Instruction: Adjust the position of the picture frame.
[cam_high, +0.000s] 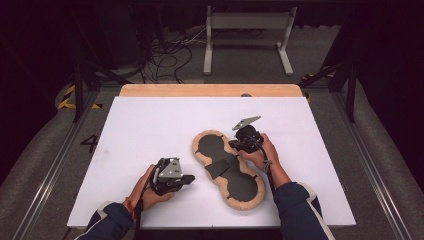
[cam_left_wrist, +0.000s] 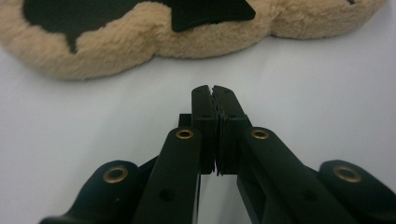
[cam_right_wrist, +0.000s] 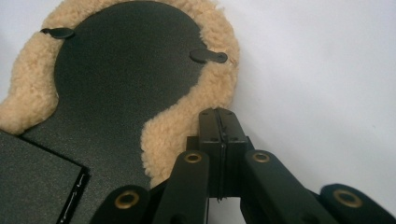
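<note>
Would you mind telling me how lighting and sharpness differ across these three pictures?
High view: bright white table, surroundings dark. Left gripper view: jaws fairly sharp, fleece pad softly blurred. Right gripper view: pad's black surface reads clearly, table looks evenly lit without glare.

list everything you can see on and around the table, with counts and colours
fleece pad: 1, tan fleece rim, black face, peanut-shaped, flat on the table right of centre
black flap: 1, across the pad's narrow middle
table: 1, white top, wooden far edge
metal frame: 1, grey, floor beyond the table
cables: several, black, floor behind
left gripper: 1, black, fingers together, left of the pad
right gripper: 1, black, fingers together, at the pad's right rim
hands: 2, dark blue sleeves
</note>
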